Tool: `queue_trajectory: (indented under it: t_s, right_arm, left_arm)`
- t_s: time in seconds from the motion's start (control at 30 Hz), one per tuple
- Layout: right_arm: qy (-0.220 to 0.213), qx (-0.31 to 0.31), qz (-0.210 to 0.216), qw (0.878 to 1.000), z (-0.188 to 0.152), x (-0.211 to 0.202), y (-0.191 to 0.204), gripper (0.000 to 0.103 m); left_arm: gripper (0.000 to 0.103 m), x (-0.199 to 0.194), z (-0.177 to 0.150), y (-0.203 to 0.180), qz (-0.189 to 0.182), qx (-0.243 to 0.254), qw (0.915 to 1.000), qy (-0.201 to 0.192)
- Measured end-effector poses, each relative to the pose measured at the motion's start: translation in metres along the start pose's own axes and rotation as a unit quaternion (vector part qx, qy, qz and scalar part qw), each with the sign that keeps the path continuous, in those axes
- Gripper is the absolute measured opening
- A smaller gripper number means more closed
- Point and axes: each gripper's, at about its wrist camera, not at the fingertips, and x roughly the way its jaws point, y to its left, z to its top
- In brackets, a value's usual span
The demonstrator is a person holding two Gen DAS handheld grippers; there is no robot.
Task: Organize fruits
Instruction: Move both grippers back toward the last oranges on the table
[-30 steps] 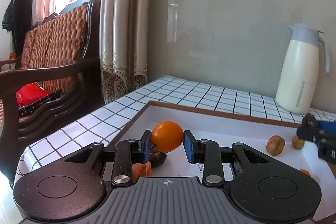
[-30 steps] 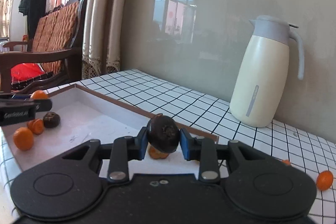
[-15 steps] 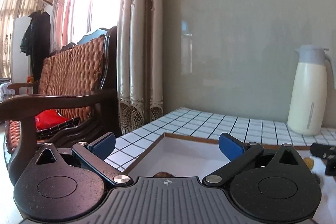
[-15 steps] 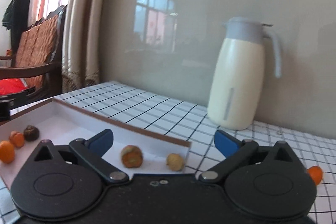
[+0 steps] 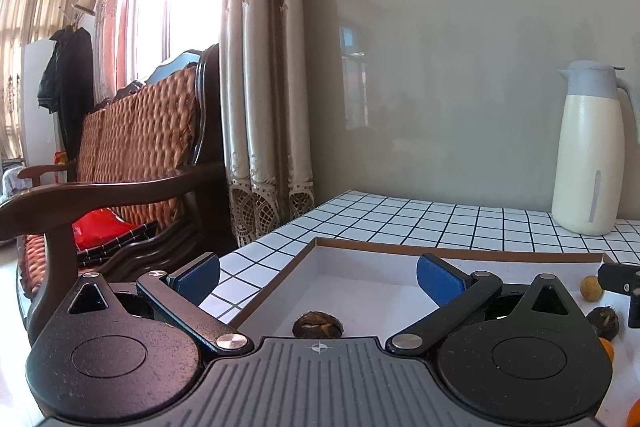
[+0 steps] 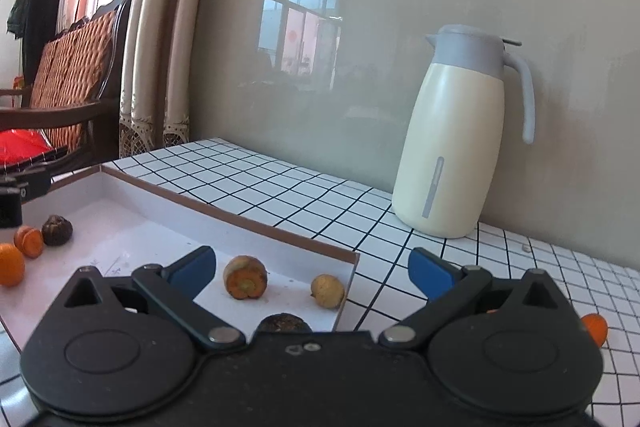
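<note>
Left wrist view has the left tongs (image 5: 318, 273) spread wide with nothing between the blue pads, poised over the near left corner of the tray (image 5: 460, 251). A dark fruit (image 5: 318, 325) lies on the tray floor just below them. Right wrist view shows the right tongs (image 6: 312, 269) equally wide and empty, above the tray's right end, with another dark fruit (image 6: 285, 323) peeking out just beneath the body of the tool.

Both releases look done, so the sensible next move is to lift clear straight up, without sweeping the pads across the tray, since the round fruits would probably roll at a nudge.

Beyond the right tongs, inside the tray, sit a cut orange-fleshed piece (image 6: 245, 277) and a small yellowish fruit (image 6: 328, 291) close to the tray's end wall. At the tray's far left lie a dark fruit (image 6: 57, 230), an orange slice (image 6: 29, 241) and a whole orange (image 6: 10, 264). Outside the tray, to its right on the checked tabletop (image 6: 280, 187), an orange piece (image 6: 595, 327) is not yet collected. A cream jug (image 6: 460, 147) stands behind the tray near the wall, well clear of the reach.
</note>
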Motion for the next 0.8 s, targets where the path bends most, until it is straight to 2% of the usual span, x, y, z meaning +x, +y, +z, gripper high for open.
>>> queue_trajectory:
  t_s: [0.23,0.37,0.53,0.8]
  right_arm:
    - [0.007,0.014,0.0,1.0,0.0,-0.004,-0.008,0.097]
    - [-0.004,0.014,-0.008,1.0,-0.001,-0.014,-0.014,0.097]
    - [-0.02,0.009,-0.023,1.0,-0.002,-0.027,-0.024,0.097]
    - [-0.018,0.014,-0.043,0.999,-0.008,-0.039,-0.049,0.097]
  left_arm:
    - [0.103,-0.009,0.004,-0.006,-0.009,0.012,0.9999,-0.003]
    - [0.103,-0.018,0.003,-0.012,-0.017,0.017,0.9997,-0.004]
    - [0.103,-0.029,0.004,-0.029,-0.033,0.033,0.9989,-0.011]
    - [0.103,-0.038,0.008,-0.056,-0.053,0.042,0.9976,-0.014]
